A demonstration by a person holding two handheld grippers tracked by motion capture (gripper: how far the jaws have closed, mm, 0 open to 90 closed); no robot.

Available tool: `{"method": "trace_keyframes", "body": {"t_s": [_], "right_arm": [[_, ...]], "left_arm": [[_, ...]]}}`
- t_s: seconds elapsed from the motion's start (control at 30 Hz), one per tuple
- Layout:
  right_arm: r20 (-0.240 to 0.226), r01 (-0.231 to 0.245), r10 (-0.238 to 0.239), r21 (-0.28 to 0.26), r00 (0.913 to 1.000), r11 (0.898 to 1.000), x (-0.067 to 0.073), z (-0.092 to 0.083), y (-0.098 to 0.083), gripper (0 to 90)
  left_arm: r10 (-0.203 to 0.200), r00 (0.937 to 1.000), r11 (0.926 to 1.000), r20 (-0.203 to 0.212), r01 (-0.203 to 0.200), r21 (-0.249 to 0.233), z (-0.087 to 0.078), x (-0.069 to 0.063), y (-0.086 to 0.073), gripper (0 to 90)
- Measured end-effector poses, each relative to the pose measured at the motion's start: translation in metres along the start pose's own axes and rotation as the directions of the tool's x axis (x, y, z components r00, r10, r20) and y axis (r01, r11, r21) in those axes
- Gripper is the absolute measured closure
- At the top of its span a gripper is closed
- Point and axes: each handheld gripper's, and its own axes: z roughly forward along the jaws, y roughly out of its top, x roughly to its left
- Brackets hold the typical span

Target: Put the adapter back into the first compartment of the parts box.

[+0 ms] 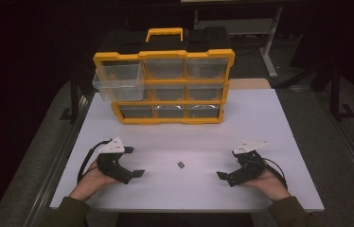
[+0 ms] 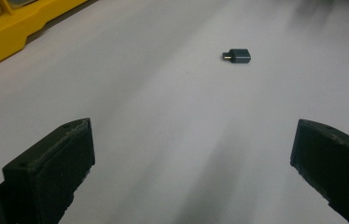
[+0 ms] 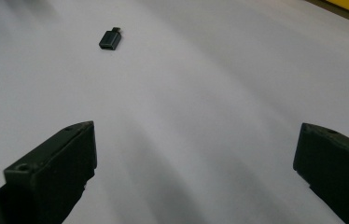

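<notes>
Nothing started: adapter [image 1: 180,164] lies untouched mid-table [image 1: 279,123], one organizer [image 1: 163,87] drawer [image 1: 118,80] pulled out. Left tongs [image 1: 135,163] and right tongs [image 1: 227,169] both spread, empty.

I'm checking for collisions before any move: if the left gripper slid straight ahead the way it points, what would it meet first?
Probably bare table. The left gripper, its jaws open, has the small dark adapter ahead, slightly right of centre; it might brush it, though depth is unclear.

Yellow drawer organizer [image 1: 163,85], white table [image 1: 260,123]
</notes>
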Motion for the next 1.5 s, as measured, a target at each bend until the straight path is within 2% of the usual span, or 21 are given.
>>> {"method": "trace_keyframes", "body": {"t_s": [0.2,0.4,0.63,0.83,1.2,1.5], "right_arm": [[-0.005,0.002,-0.002,-0.007,1.0,1.0,-0.001,0.0,0.002,0.0],[-0.02,0.009,-0.009,0.0,0.9998,1.0,0.0,0.0,0.004,0.0],[-0.022,0.013,-0.014,-0.008,0.9997,1.0,0.004,0.001,0.008,0.0],[-0.02,0.025,-0.025,-0.003,0.9995,1.0,0.006,0.003,0.012,0.0],[-0.025,0.038,-0.038,0.002,0.999,0.999,0.007,0.006,0.021,0.0],[-0.031,0.036,-0.036,0.009,0.9989,0.999,0.007,0.009,0.026,0.0]], "left_arm": [[-0.005,1.0,0.9999,0.001,0.005,-0.01,-0.001,0.002,0.0,0.0],[-0.002,1.0,1.0,0.006,0.002,0.008,0.0,0.002,-0.002,0.0],[0.01,0.9999,0.9999,0.008,-0.01,0.005,-0.001,0.0,-0.002,0.0],[0.003,1.0,1.0,0.009,-0.003,0.008,-0.001,-0.001,-0.003,0.0],[-0.004,0.9999,0.9999,0.01,0.004,-0.015,-0.003,-0.002,-0.002,0.0],[-0.002,0.9999,0.9999,0.01,0.002,-0.013,-0.003,-0.002,-0.002,0.0]]}}
